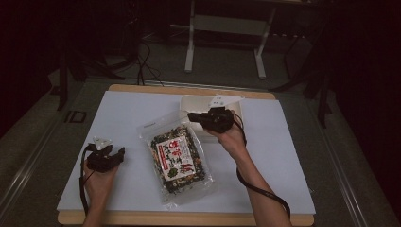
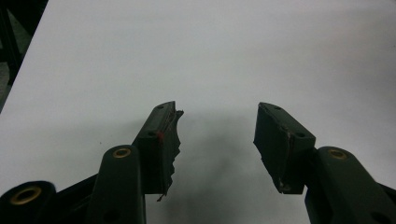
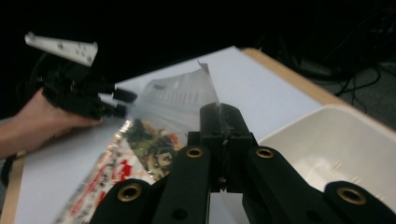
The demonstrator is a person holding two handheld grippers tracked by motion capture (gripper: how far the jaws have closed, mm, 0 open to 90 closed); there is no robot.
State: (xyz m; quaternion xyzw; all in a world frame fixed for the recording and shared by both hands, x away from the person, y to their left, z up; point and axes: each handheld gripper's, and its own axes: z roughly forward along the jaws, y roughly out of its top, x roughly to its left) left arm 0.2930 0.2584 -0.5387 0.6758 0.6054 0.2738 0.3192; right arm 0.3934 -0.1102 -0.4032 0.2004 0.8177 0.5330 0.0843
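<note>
On snack bag (image 1: 177, 158), red label, unreadable

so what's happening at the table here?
A person works with two hand-held grippers. The right gripper is shut on the top corner of a clear snack bag, lifting that end off the white table sheet next to a white tray. The left gripper rests open on the sheet, off to the bag's left, holding nothing.
</note>
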